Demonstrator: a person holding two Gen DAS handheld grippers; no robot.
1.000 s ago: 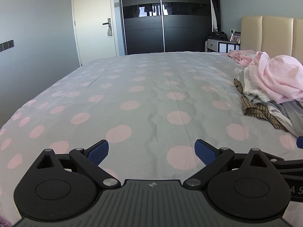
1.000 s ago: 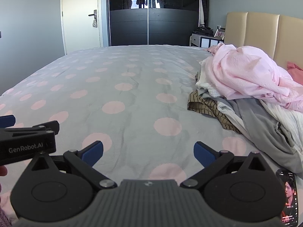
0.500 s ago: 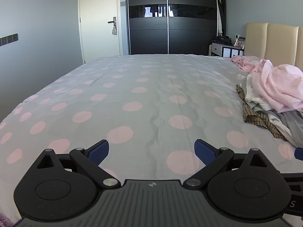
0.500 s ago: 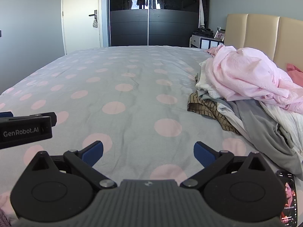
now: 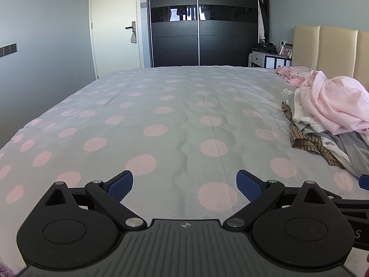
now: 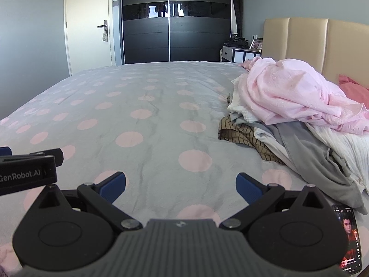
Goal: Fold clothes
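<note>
while you hold both tools low over the bed, your left gripper (image 5: 184, 183) is spread wide with nothing between its blue pads, and your right gripper (image 6: 181, 184) gapes empty too, just to its right. under both lies the grey spotted bedspread (image 5: 161, 106). the clothes pile (image 6: 288, 110), pink garment on top, sits ahead and right of your right gripper, untouched, with a lit phone (image 6: 349, 237) close beside its right finger
</note>
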